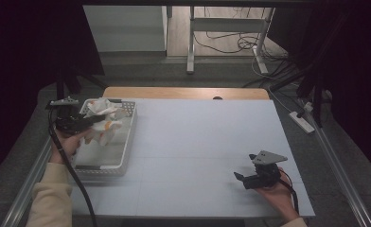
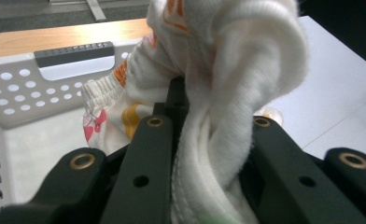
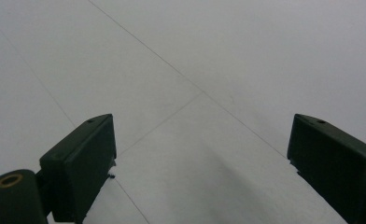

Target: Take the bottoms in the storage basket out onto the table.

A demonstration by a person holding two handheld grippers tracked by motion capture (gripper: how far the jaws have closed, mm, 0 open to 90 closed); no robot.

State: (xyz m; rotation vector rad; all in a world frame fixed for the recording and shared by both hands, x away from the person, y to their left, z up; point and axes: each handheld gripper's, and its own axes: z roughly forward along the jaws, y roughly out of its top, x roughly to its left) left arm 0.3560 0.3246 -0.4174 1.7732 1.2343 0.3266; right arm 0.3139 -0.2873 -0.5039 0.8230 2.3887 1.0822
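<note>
While the wide pale-grey table top [image 1: 207,142] lies bare in the middle, the white perforated plastic basket [image 1: 127,142] sits at its left edge, and over it the left gripper [image 1: 82,124] pinches a bunched white cotton garment with orange and pink prints [image 1: 103,124], its jaws pressed tight on a thick fold. Off at the near right, the right gripper [image 1: 242,178] rests low over the table with its jaws spread wide and nothing between them. With so much loose cloth dangling, I'd worry it snags on the basket rim during lifting, or slips out.
</note>
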